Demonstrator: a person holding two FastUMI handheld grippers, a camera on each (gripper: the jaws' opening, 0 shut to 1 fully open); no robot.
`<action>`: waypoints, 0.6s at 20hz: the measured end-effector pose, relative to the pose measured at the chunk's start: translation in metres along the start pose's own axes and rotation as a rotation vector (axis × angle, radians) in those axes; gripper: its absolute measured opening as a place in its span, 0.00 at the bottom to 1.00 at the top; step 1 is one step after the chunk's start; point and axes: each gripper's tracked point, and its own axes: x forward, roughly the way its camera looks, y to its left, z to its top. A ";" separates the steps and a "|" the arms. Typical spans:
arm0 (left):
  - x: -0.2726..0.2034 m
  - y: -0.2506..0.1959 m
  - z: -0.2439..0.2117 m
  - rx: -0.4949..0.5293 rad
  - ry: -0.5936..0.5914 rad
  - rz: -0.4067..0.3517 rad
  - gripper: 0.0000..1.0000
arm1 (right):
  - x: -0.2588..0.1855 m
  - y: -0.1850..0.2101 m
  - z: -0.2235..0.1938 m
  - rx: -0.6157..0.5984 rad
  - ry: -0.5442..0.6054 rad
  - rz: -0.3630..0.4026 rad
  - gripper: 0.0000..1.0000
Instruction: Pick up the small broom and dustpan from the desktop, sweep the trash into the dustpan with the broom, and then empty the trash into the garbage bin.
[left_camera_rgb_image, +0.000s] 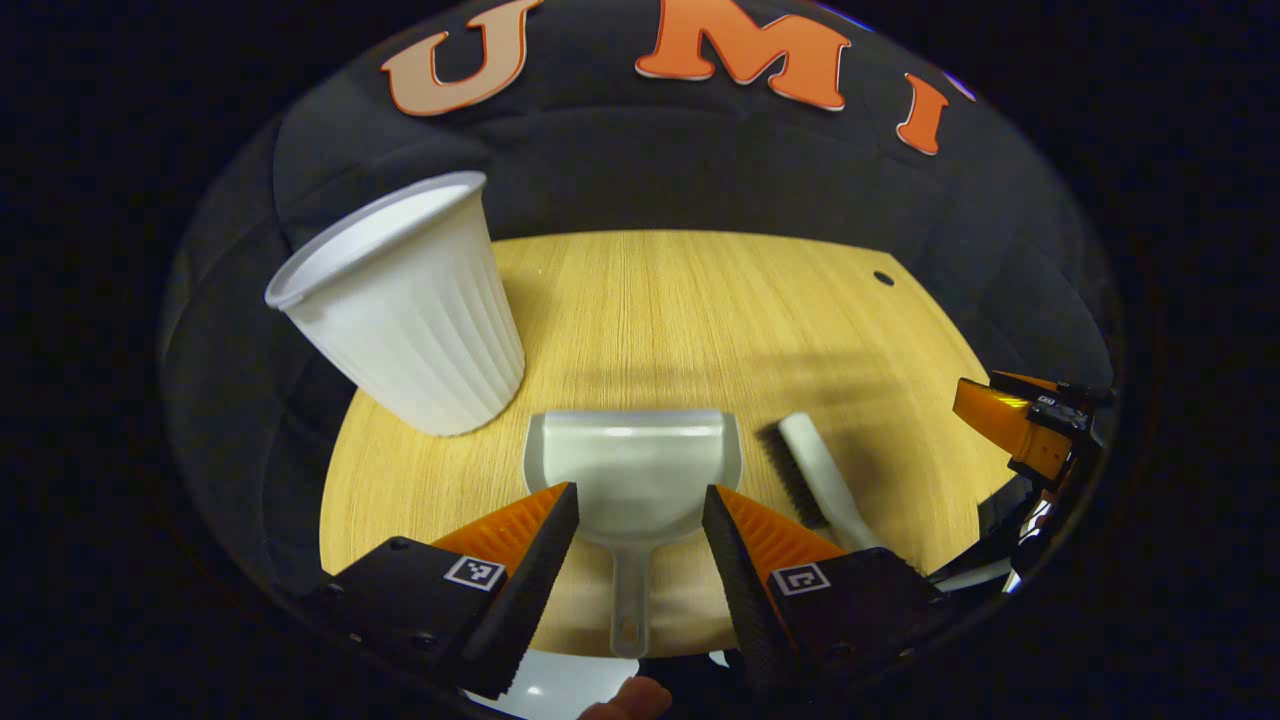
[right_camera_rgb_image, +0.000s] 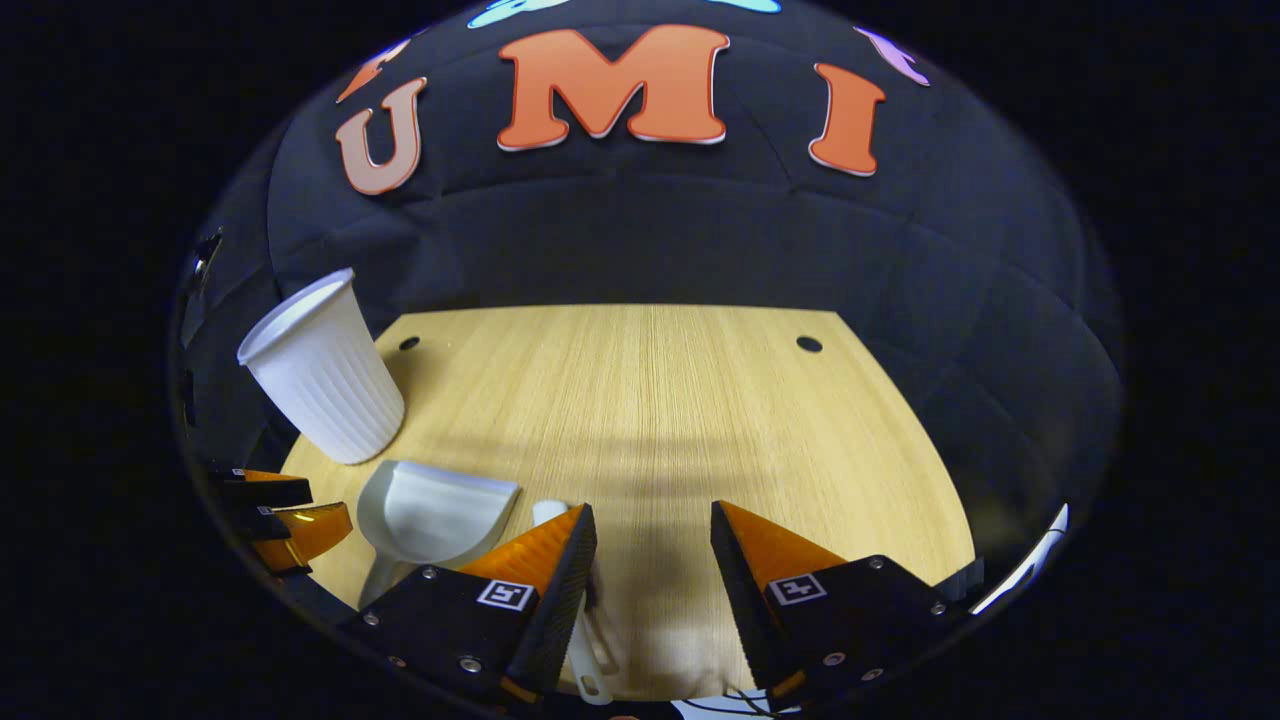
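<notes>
A pale grey dustpan (left_camera_rgb_image: 635, 470) lies flat on the wooden table (left_camera_rgb_image: 700, 310), mouth away from me. Its handle (left_camera_rgb_image: 628, 600) runs back between the fingers of my left gripper (left_camera_rgb_image: 640, 492), which is open and hovers just over it without touching. Right of the pan lies the small white broom (left_camera_rgb_image: 820, 480), dark bristles facing left. In the right gripper view the broom's handle (right_camera_rgb_image: 590, 650) shows under the left finger of my open right gripper (right_camera_rgb_image: 652, 508). The dustpan (right_camera_rgb_image: 430, 515) lies to its left.
A white ribbed cup (left_camera_rgb_image: 410, 310) stands at the table's back left, also seen as the cup (right_camera_rgb_image: 325, 370). The right gripper (left_camera_rgb_image: 1020, 425) shows at the far right; the left gripper (right_camera_rgb_image: 290, 520) shows at the left edge. Small holes (right_camera_rgb_image: 809, 344) mark the table's far corners.
</notes>
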 end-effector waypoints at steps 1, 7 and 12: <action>0.002 -0.003 0.002 0.003 -0.052 0.003 0.82 | -0.008 0.002 0.016 -0.005 -0.047 -0.007 0.70; 0.007 0.005 0.016 0.032 -0.345 0.048 0.86 | -0.057 -0.003 0.096 -0.058 -0.319 -0.038 0.76; -0.013 0.004 0.036 -0.021 -0.597 0.101 0.87 | -0.082 -0.004 0.140 -0.051 -0.482 -0.044 0.85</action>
